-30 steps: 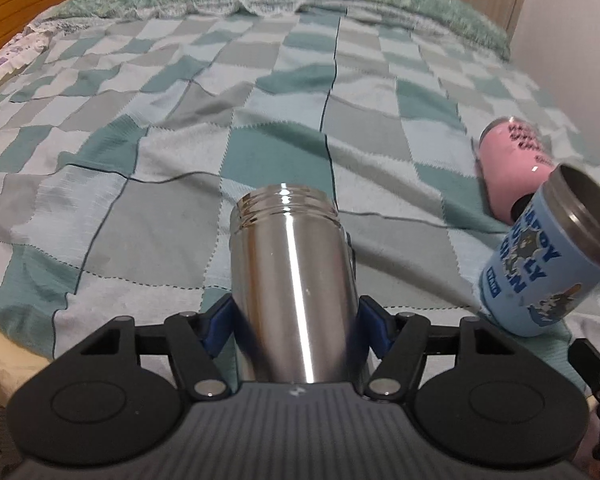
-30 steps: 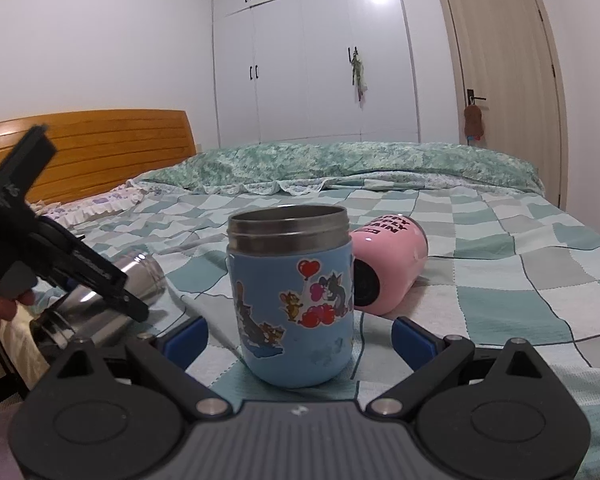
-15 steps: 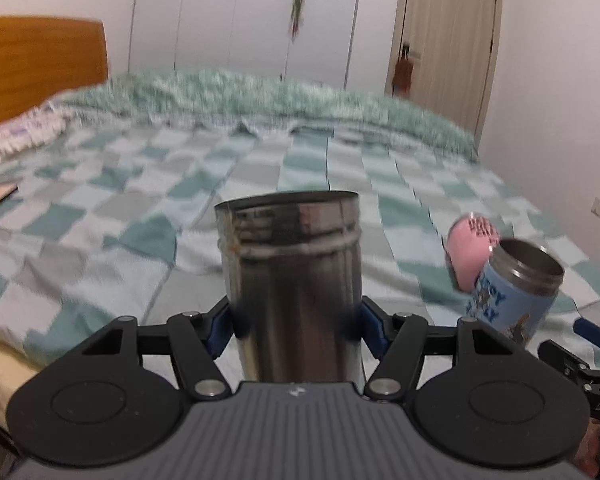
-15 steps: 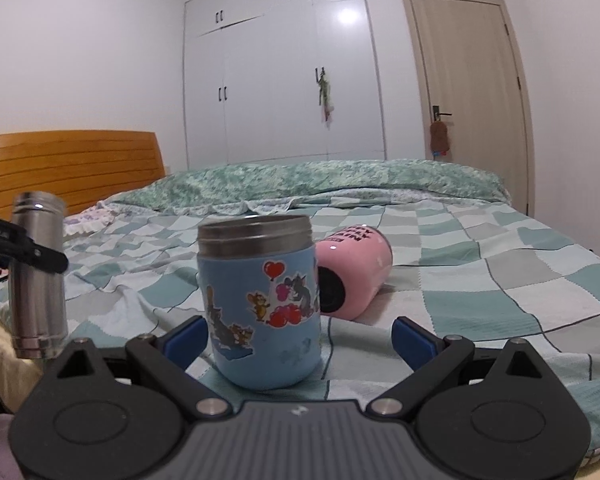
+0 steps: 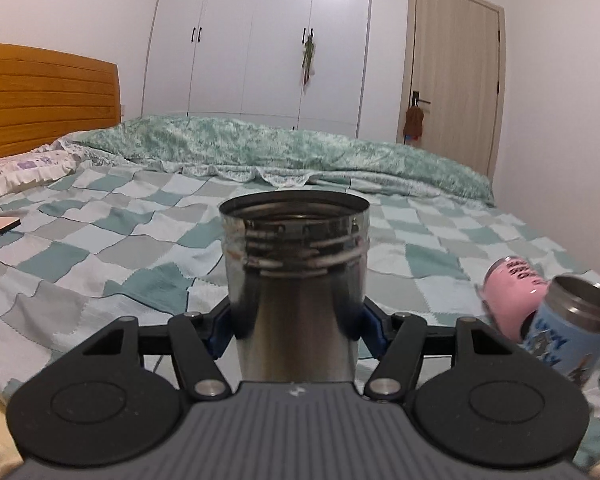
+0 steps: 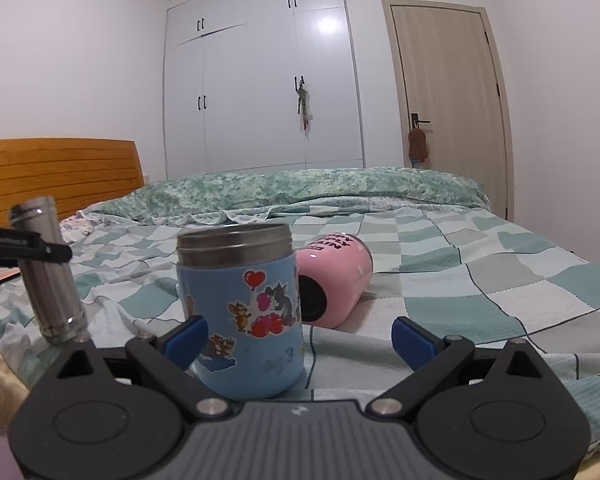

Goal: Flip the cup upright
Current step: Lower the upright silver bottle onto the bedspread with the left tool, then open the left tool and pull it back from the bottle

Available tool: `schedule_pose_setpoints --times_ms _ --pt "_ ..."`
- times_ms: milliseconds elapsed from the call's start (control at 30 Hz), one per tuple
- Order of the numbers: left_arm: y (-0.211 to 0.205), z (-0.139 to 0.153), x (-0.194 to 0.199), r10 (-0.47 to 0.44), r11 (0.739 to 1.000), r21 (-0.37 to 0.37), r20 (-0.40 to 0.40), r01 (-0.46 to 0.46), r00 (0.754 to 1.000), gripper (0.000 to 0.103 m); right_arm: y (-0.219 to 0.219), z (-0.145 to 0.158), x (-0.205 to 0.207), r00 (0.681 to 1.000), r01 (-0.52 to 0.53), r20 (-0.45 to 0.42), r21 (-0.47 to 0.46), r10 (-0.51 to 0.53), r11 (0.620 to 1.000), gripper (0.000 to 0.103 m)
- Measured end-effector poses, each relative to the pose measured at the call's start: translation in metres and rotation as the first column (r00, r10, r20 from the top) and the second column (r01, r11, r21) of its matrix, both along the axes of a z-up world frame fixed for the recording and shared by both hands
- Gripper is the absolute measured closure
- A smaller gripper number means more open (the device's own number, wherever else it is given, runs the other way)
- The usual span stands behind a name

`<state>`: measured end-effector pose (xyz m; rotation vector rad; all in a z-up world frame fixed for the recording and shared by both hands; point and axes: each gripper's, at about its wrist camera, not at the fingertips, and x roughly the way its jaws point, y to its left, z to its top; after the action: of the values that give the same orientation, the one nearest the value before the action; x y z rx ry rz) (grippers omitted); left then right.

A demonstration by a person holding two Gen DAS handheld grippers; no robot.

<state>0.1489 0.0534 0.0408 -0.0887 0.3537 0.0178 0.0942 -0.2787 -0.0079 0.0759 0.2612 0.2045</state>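
Note:
My left gripper (image 5: 294, 330) is shut on a steel cup (image 5: 294, 280) and holds it upright, mouth up, near the bed's front edge. The right wrist view shows the same steel cup (image 6: 50, 268) at the left, its base at the bedspread, leaning slightly. My right gripper (image 6: 300, 334) is open, its blue pads either side of a blue cartoon cup (image 6: 242, 308) that stands upright on the bed. That blue cup (image 5: 572, 336) also shows in the left wrist view. A pink cup (image 6: 332, 280) lies on its side behind it, mouth toward me, and also shows in the left wrist view (image 5: 508, 292).
A checked green and grey bedspread (image 5: 140, 248) covers the bed. A rolled green duvet (image 6: 300, 188) lies along the far side. A wooden headboard (image 5: 40, 96) is at the left, with white wardrobes (image 6: 260, 88) and a door (image 6: 448, 96) behind.
My left gripper has swung the steel cup from tilted forward to upright and lowered it toward the bed. The right gripper stays open around the blue cup.

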Motion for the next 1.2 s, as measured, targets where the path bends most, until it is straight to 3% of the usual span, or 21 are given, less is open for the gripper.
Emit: schedule_pose_setpoints --times_ms 367,567,833,1033,1200 --pt "0.004 -0.011 0.010 0.048 0.995 0.084 0.108 -0.057 0.993 0.039 0.001 -0.001 0.002 1.000 -0.007 -0.006 0.007 0.007 1.000 0.004" --pt "0.003 -0.024 0.004 0.047 0.990 0.128 0.108 -0.061 0.993 0.040 0.001 -0.001 0.001 1.000 -0.006 -0.003 0.011 0.006 1.000 0.004" --pt "0.004 -0.021 -0.004 0.039 0.993 0.110 0.094 -0.049 0.995 0.039 0.001 -0.001 0.000 1.000 -0.007 0.002 0.007 0.007 1.000 0.004" --pt "0.006 -0.012 -0.011 0.040 0.994 0.093 0.110 -0.051 0.993 0.003 0.000 0.000 -0.002 1.000 -0.013 0.011 0.006 0.013 1.000 0.004" --pt "0.009 0.003 -0.033 0.038 0.997 0.067 0.135 -0.048 0.990 0.000 0.000 0.001 -0.008 0.999 -0.022 0.030 -0.001 0.022 1.000 0.004"
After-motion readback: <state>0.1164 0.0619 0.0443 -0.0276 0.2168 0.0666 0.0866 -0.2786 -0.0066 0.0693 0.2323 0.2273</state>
